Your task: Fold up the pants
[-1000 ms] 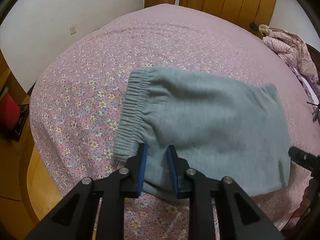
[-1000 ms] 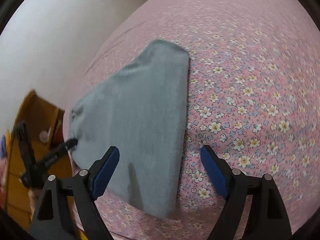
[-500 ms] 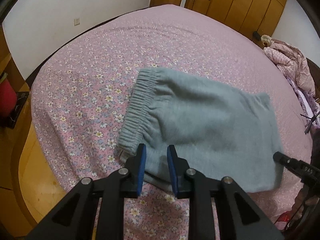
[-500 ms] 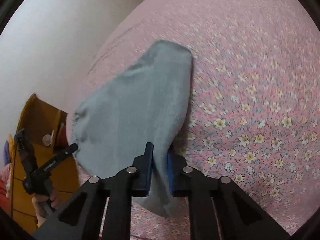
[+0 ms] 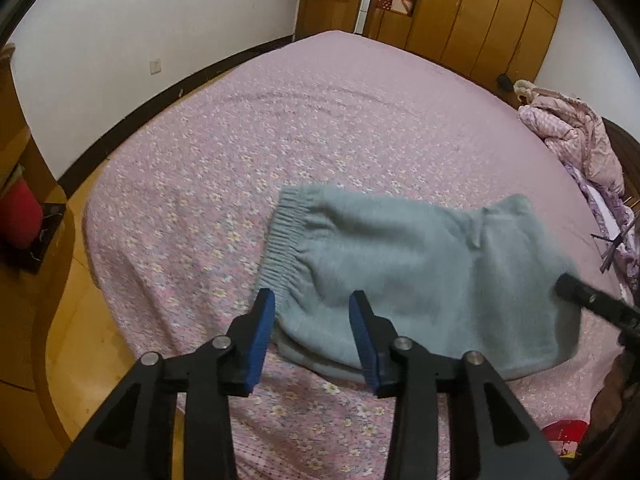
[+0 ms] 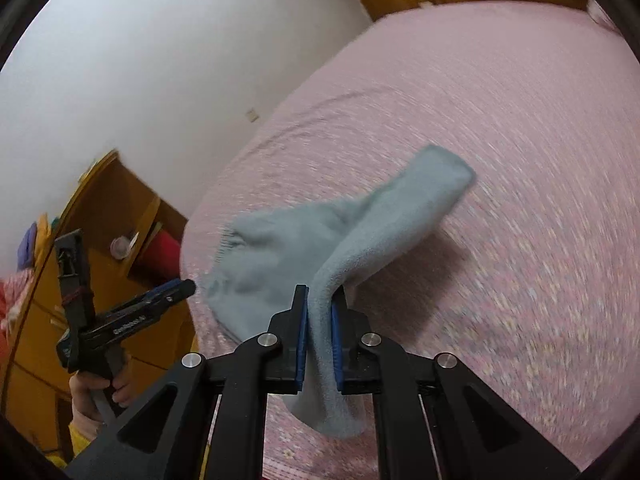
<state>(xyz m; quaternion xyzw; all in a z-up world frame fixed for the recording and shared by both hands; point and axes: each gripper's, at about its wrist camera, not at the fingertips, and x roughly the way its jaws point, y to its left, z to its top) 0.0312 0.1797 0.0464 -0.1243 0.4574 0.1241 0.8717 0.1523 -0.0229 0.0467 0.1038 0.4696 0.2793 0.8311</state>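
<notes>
Grey-green pants (image 5: 420, 280) lie folded on the pink flowered bed (image 5: 320, 120), elastic waistband to the left. My left gripper (image 5: 314, 332) hovers open over the near waistband corner, fingers apart and not pinching the cloth. In the right wrist view my right gripper (image 6: 320, 328) is shut on the near edge of the pants (image 6: 288, 248), and that end rises off the bed (image 6: 520, 160) in a raised fold. A hand holds the left gripper (image 6: 186, 286) at the far waistband side. One finger of the right gripper (image 5: 576, 296) touches the pants' right end.
A bunched pink quilt (image 5: 576, 140) lies at the bed's far right. Wooden wardrobes (image 5: 480, 20) line the back wall. A wooden bedside cabinet (image 5: 24, 200) with a red item (image 5: 20, 216) stands left of the bed, beside wooden floor (image 5: 80, 320).
My left gripper has gone from nearly closed on the waistband corner to open and drawn back. The right gripper closed on the pants' other end and lifted it.
</notes>
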